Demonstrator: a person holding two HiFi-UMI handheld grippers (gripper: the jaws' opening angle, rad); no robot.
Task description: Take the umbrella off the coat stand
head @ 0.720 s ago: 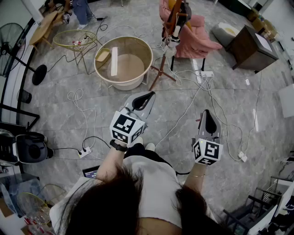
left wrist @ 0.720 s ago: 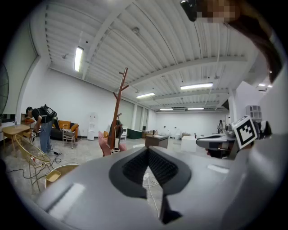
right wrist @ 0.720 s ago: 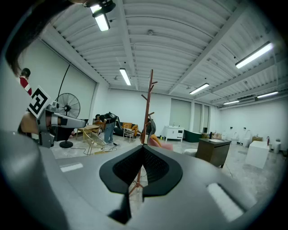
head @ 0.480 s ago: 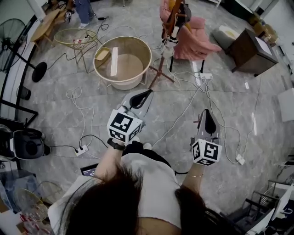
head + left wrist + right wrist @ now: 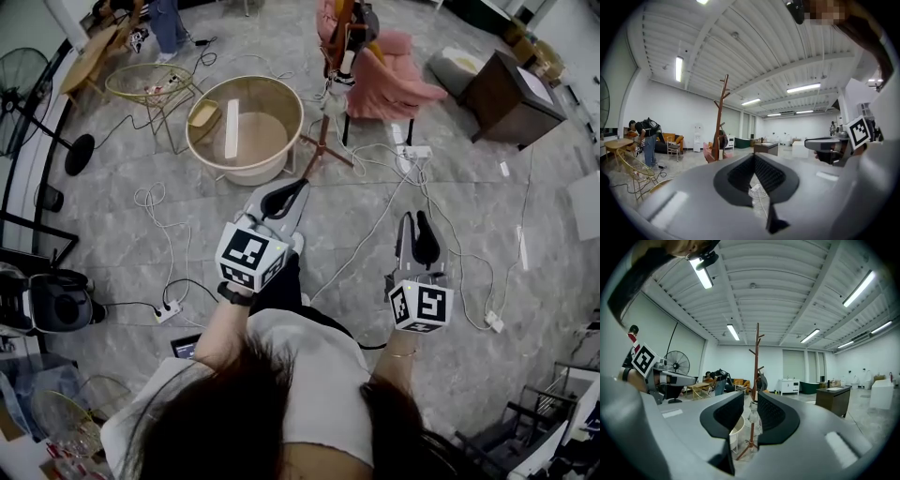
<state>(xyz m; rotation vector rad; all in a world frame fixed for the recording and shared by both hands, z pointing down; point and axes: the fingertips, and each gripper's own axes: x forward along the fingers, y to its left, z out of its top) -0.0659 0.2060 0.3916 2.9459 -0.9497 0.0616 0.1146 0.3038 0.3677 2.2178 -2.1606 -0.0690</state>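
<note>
While both grippers point level across the grey floor, the coat stand (image 5: 326, 112) stands well ahead of them, beside a round beige table (image 5: 246, 122) and in front of a pink armchair (image 5: 398, 80). Umbrella (image 5: 348, 64): a pale folded bundle hanging against the stand's wooden pole, well apart from either gripper. In the right gripper view it shows low on the pole (image 5: 753, 414), framed in the gap of the jaws. Left gripper (image 5: 300, 187): its jaw tips meet and pinch nothing, and the stand shows to their left in the left gripper view (image 5: 719, 117). Right gripper (image 5: 419, 218): its jaws stand a narrow slot apart, pads parallel, with only the distant stand (image 5: 756, 362) seen through the slot. White cables (image 5: 375, 225) trail over the floor between the grippers and the stand.
</note>
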